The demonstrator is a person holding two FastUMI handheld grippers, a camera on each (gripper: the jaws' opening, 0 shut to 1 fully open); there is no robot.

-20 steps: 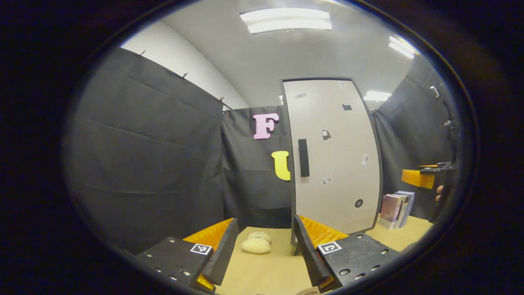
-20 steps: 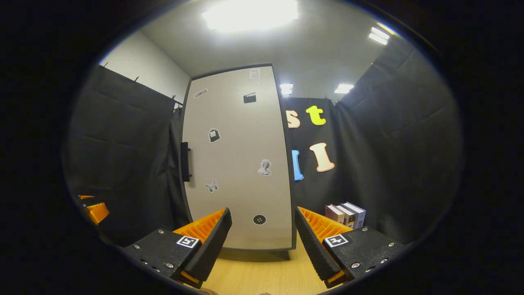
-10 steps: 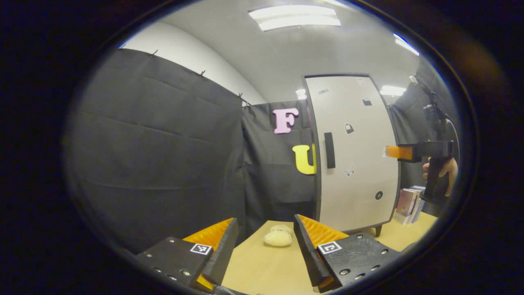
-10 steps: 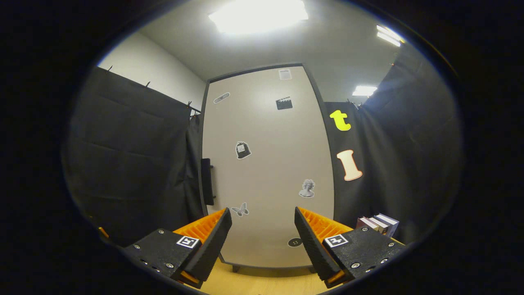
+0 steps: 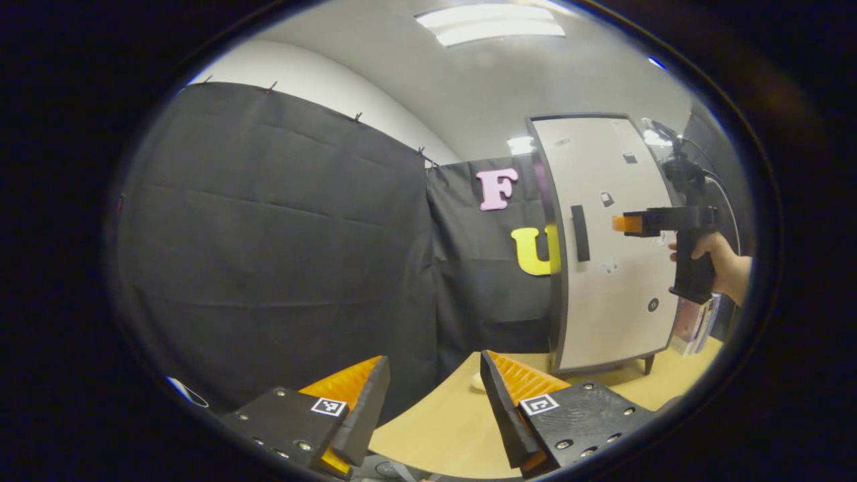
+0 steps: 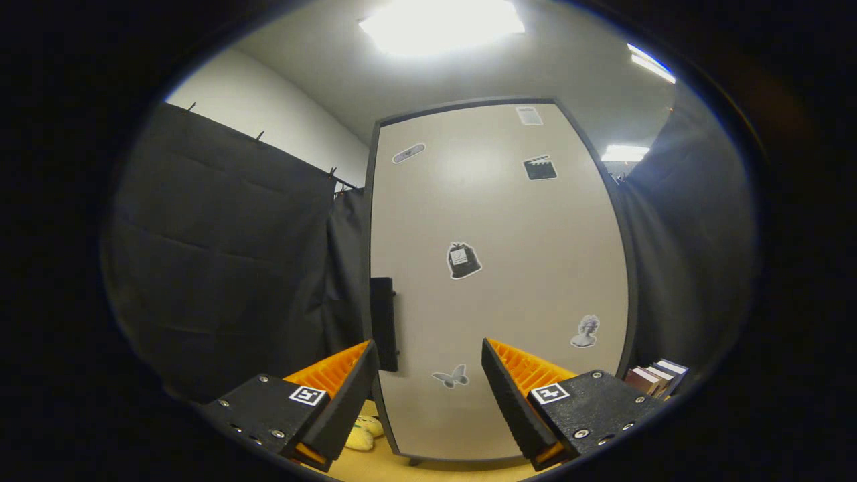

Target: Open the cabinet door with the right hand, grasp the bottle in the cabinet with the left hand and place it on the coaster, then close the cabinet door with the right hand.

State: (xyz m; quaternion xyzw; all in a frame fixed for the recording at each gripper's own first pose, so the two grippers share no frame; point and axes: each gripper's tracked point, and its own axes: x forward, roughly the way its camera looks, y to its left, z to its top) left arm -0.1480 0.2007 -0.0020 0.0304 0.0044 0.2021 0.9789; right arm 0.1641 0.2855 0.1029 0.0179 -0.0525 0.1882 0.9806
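A: Cabinet door [image 5: 612, 268] status, left gripper view?
B: Closed, far right, standing on the table [image 5: 448, 428]. Left tool [image 5: 434, 408] wide open, empty. Right tool [image 5: 619, 223], held in a hand [image 5: 713, 258], is level with the handle [image 5: 580, 233].

A: Right gripper view?
B: Door fills centre; handle at its left edge. Right tool [image 6: 428, 395] agape, gripping nothing.

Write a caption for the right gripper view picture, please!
The open right gripper faces the shut cabinet door, near its dark handle.
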